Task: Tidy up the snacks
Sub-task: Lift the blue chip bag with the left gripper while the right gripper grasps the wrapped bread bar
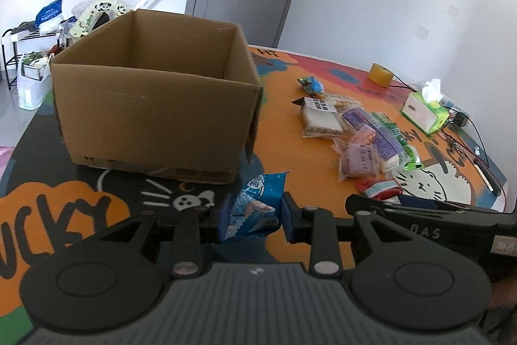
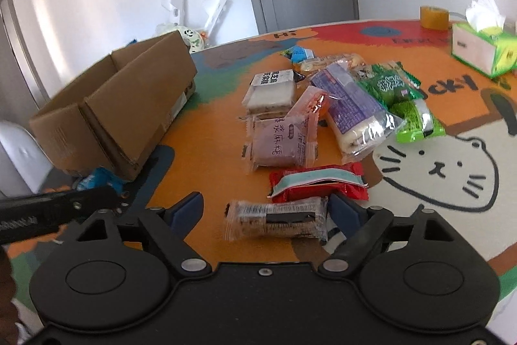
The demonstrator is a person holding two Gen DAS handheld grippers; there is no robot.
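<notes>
My left gripper [image 1: 255,212] is shut on a blue snack packet [image 1: 257,202], held just in front of the open cardboard box [image 1: 155,112]. In the right wrist view, my right gripper [image 2: 261,212] stands open low over the table around a clear-wrapped dark snack [image 2: 278,219]. Its right finger is at the packet's end, while the left finger stands apart from it. Just beyond lies a red packet [image 2: 318,183], then a purple packet [image 2: 278,141] and a pile of several other snacks [image 2: 355,99]. The cardboard box [image 2: 122,109] is at the left in that view.
A colourful cartoon mat [image 2: 206,125] covers the round table. A green tissue box [image 2: 481,50] and a tape roll [image 2: 434,16] stand at the far right, with cables [image 1: 468,131] near the edge. Bags and a rack [image 1: 29,67] stand on the floor behind the box.
</notes>
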